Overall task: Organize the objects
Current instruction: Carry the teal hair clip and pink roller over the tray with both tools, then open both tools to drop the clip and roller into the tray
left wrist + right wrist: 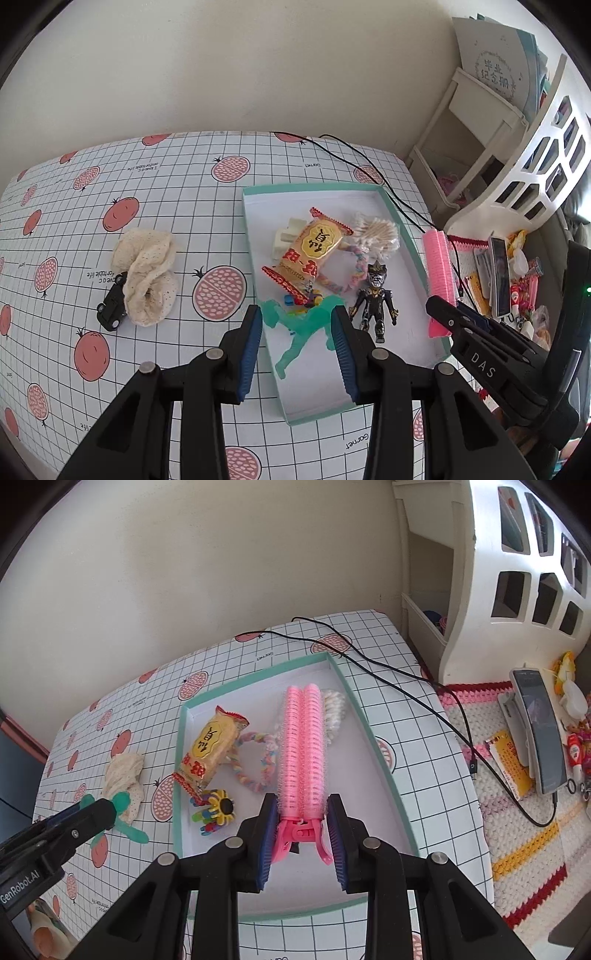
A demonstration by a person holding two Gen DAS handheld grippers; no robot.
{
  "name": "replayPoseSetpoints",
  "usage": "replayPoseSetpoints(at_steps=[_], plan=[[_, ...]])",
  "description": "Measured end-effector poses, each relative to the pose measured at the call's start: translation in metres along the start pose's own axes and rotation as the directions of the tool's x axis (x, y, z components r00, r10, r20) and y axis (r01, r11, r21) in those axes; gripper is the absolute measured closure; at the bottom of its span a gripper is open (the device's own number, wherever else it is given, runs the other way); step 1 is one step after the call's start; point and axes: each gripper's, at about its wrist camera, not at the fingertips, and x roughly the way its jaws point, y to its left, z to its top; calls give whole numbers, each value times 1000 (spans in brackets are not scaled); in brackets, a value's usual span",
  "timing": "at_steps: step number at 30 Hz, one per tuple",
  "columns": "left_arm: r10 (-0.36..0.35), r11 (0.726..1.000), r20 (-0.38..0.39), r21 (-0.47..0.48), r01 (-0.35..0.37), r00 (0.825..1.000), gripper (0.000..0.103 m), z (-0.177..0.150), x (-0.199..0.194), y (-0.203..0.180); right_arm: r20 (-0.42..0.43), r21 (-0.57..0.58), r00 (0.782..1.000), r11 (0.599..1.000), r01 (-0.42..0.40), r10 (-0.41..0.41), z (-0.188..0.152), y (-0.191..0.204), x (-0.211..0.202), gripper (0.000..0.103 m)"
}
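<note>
A shallow white box with a teal rim [314, 187] lies on the checked tablecloth. In it are a yellow snack packet [314, 247], a braided hair tie [255, 760], a bag of cotton swabs [376, 230], a black-and-gold toy figure [375, 295] and a yellow flower clip [221, 805]. My left gripper [297, 328] is shut on a translucent green toy figure [293, 345], held by the box's near left edge. My right gripper [301, 823] is shut on a pink hair roller clip [301, 746] that points over the box's right half.
A crumpled cream cloth [146, 273] and a black toy car [110, 310] lie on the table left of the box. A black cable [388, 672] runs behind it. To the right stand a white shelf unit [517, 166] and a crocheted mat with a phone [539, 734].
</note>
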Motion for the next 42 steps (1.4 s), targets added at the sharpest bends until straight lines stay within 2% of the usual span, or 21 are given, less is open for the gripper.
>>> replayPoseSetpoints(at_steps=[6,11,21,31,34,42], plan=[[-12,1000,-74,23,14,997,63,-10,28,-14,-60,-15,997,999,45,-46,-7,-9,23,75],[-2,999,-153,46,9,988,63,-24,57,-24,-115,-35,988,994,99,-102,-17,-16,43,74],[14,999,-248,50,-2,969,63,-41,93,-28,-165,-40,978,991,125,-130,-25,-23,60,74],[-24,999,-252,22,31,967,62,-38,90,-27,-169,-62,974,988,142,-151,-28,-21,63,73],[-45,999,-247,10,49,968,61,-32,83,-21,-162,-73,975,987,140,-150,-27,-18,62,61],[-76,997,-175,-36,71,982,59,-18,54,-7,-89,-83,985,987,141,-148,-17,-5,42,59]])
